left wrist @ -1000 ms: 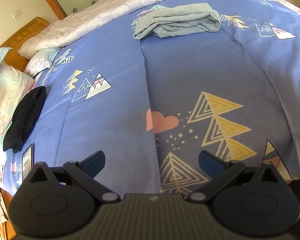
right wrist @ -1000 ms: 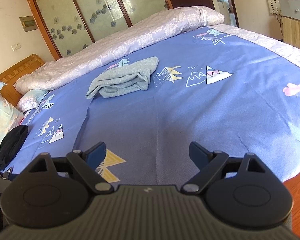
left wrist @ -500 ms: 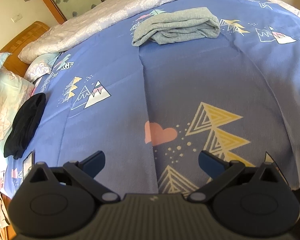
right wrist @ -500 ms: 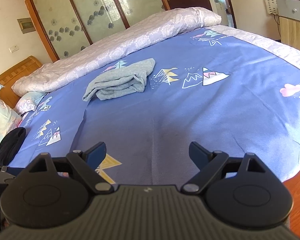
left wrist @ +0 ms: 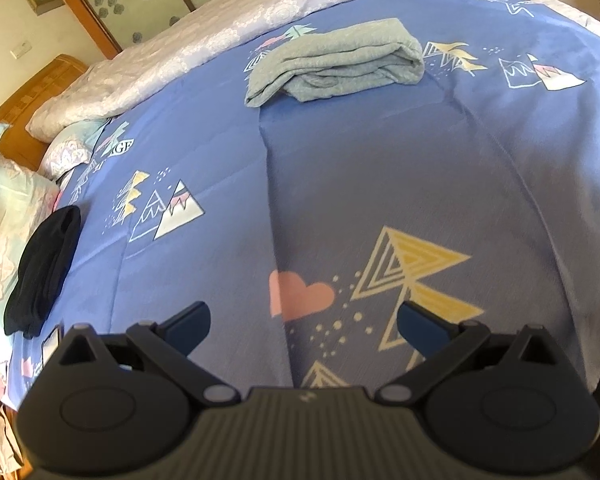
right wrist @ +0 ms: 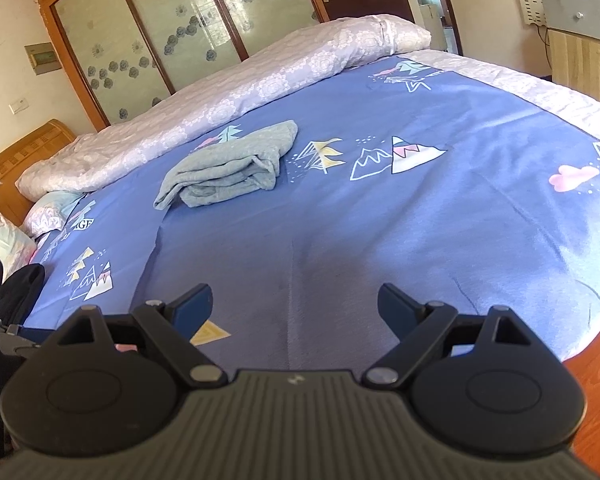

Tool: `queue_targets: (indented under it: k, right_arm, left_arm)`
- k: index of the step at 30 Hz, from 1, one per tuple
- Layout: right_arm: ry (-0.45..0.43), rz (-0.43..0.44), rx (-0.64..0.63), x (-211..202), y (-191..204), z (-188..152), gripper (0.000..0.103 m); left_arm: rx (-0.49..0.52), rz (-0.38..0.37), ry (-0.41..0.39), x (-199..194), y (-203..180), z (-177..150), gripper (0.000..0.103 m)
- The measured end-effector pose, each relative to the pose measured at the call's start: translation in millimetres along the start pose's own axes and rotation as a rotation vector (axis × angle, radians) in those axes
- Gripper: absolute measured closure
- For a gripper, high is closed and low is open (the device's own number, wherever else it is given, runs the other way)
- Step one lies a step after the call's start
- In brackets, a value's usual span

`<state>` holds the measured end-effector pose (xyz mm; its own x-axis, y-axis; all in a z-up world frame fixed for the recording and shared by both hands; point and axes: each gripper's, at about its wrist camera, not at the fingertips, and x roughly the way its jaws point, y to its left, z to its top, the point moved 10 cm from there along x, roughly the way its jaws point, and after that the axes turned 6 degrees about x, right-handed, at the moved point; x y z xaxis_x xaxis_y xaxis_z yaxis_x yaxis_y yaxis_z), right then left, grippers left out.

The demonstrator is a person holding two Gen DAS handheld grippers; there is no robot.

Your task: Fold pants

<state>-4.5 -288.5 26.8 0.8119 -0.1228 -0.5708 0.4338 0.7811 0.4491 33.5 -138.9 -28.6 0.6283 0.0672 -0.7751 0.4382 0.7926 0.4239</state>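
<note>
Grey pants [left wrist: 340, 62] lie folded in a compact bundle on the blue patterned bedspread [left wrist: 380, 184], far from both grippers; they also show in the right wrist view [right wrist: 230, 170]. My left gripper [left wrist: 303, 320] is open and empty, held above the near part of the bed. My right gripper [right wrist: 294, 306] is open and empty, also above the near bed, well short of the pants.
A black garment [left wrist: 44, 268] lies at the bed's left edge by the pillows [left wrist: 8, 216]. A pale floral duvet [right wrist: 228, 100] is bunched along the far side. A wooden headboard [right wrist: 24, 152], wardrobe doors [right wrist: 172, 28] and a dresser [right wrist: 580, 40] surround the bed.
Both grippers have drawn back and tilted slightly, so the pants sit a little lower in the left view and farther in the right view. Jaws stay open.
</note>
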Motion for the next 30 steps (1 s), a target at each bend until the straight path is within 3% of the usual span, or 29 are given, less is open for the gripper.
queue_targets:
  k: [17,30]
  right_arm:
    - [0.015,-0.054,0.043,11,-22,2,0.012]
    - [0.036,-0.095,0.051,22,-30,0,0.012]
  left_arm:
    - [0.026,-0.043,-0.003,15,-20,35,0.000]
    - [-0.038,-0.116,-0.025,28,-13,49,0.000]
